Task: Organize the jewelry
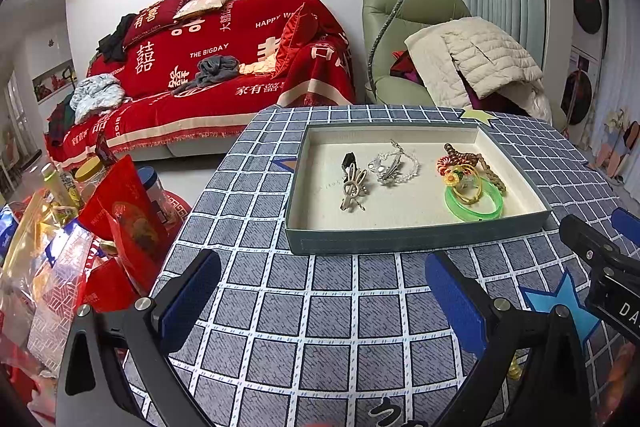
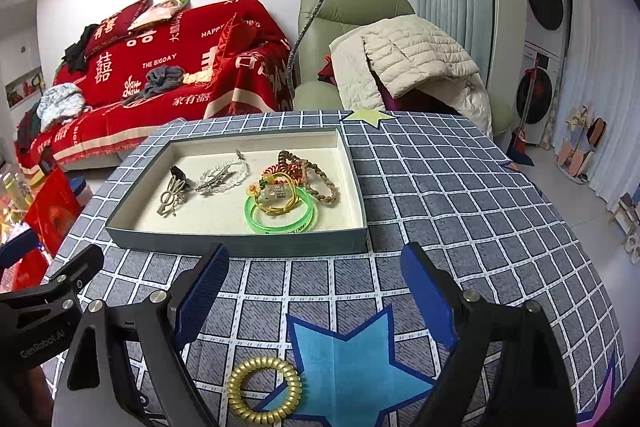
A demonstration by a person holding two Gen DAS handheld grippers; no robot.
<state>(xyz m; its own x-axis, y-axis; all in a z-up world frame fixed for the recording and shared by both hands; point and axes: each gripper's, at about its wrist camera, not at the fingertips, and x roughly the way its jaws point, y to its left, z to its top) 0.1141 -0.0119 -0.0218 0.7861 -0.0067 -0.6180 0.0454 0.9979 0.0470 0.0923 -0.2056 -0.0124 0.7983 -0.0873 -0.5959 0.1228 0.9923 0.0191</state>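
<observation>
Right claw angled down over table, jaws wide, empty

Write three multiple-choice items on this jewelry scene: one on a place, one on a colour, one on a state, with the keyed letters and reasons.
1. Where does the gold coil hair tie lie?
A. inside the tray
B. on the checked tablecloth, between the right gripper fingers
C. on the sofa

2. What colour is the bangle in the tray?
A. green
B. black
C. white

3. How do both grippers stand?
A. shut on a clip
B. shut, empty
C. open, empty

Answers: 1 B, it sits outside the tray on the cloth by the blue star. 2 A, translucent green ring. 3 C, the left gripper and the right one show spread blue pads with nothing between.
</observation>
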